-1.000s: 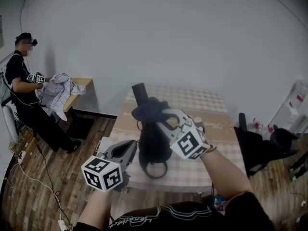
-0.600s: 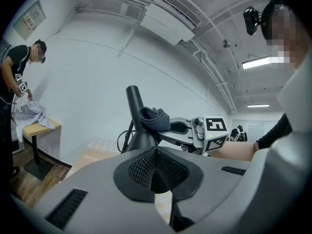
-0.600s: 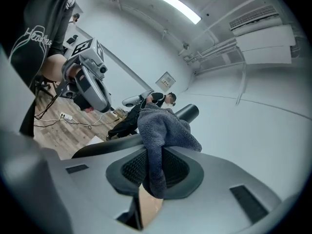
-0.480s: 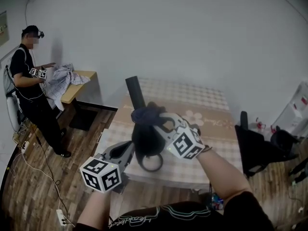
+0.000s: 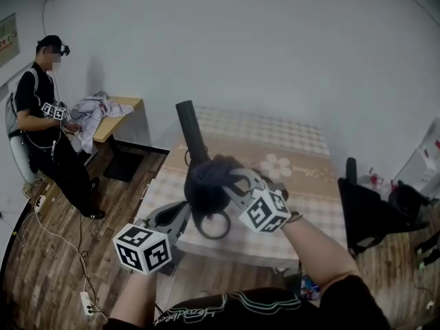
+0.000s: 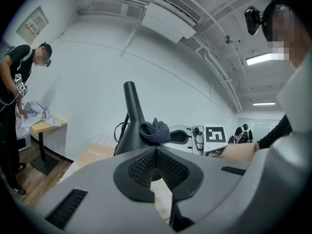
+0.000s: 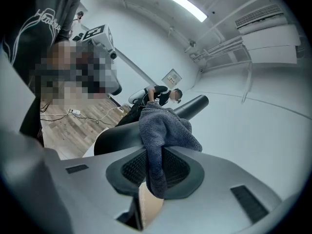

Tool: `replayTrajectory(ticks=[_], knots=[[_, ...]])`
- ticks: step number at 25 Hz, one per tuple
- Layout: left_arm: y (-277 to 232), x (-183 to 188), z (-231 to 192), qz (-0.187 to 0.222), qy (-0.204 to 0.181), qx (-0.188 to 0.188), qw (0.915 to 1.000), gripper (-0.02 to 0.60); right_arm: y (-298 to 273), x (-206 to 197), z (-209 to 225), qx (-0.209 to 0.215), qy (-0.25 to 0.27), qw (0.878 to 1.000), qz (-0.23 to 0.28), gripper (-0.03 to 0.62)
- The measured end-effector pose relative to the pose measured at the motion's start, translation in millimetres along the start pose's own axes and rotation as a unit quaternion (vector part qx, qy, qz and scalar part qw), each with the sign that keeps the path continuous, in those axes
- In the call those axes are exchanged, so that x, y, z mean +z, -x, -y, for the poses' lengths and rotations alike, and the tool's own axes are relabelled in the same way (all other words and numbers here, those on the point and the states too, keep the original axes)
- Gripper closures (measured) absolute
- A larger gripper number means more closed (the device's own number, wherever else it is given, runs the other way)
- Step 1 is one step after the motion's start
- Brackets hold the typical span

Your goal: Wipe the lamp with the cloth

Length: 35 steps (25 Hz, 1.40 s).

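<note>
The black lamp [image 5: 206, 201] is tilted above the table's near edge, its neck [image 5: 188, 129] pointing up and left and its ring base [image 5: 214, 225] lowest. A dark cloth [image 5: 206, 176] is bunched against the lamp's body below the neck. My right gripper [image 5: 223, 184] is shut on this cloth [image 7: 163, 130], which hangs down between its jaws and presses on the lamp [image 7: 117, 133]. My left gripper [image 5: 184, 215] is shut at the lamp's lower end; the lamp [image 6: 130, 126] rises straight from its tips.
The table [image 5: 302, 163] has a checked beige cover. A person [image 5: 45, 122] stands at the left by a small desk [image 5: 120, 112] with clothes on it. A black chair [image 5: 368, 208] is at the right. Cables and a power strip [image 5: 86, 298] lie on the wooden floor.
The lamp's neck has tilted further to the left. My right gripper with the cloth has slid a little down the lamp body. The person at the left has shifted.
</note>
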<state>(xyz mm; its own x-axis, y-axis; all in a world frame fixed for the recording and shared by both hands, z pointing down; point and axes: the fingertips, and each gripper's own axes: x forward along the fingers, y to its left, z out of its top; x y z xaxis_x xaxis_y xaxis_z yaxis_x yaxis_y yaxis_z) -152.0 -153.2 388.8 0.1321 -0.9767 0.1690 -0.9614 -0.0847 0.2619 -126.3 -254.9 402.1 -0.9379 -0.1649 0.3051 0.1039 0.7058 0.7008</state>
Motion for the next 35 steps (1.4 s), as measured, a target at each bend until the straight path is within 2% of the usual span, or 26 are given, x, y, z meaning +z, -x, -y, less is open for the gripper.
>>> replayTrajectory(ticks=[17,23,29,35], knots=[[15,4,27,0.023,-0.019,0.006,0.9995,0.581,32,-34,-60,0.058,0.058,0.996,-0.040,0.537],[17,12,19,0.030,-0.015,-0.006,0.9994,0.581,39,-33,-59,0.082,0.013,0.995,-0.052,0.537],[19,20,-1,0.028,-0.020,-0.022,0.9992,0.581,43,-18,-30,0.053,-0.021,0.997,-0.054,0.537],[21,26,-22,0.028,-0.020,-0.037,0.9987,0.581,39,13,1,0.016,-0.027,0.999,-0.045,0.537]])
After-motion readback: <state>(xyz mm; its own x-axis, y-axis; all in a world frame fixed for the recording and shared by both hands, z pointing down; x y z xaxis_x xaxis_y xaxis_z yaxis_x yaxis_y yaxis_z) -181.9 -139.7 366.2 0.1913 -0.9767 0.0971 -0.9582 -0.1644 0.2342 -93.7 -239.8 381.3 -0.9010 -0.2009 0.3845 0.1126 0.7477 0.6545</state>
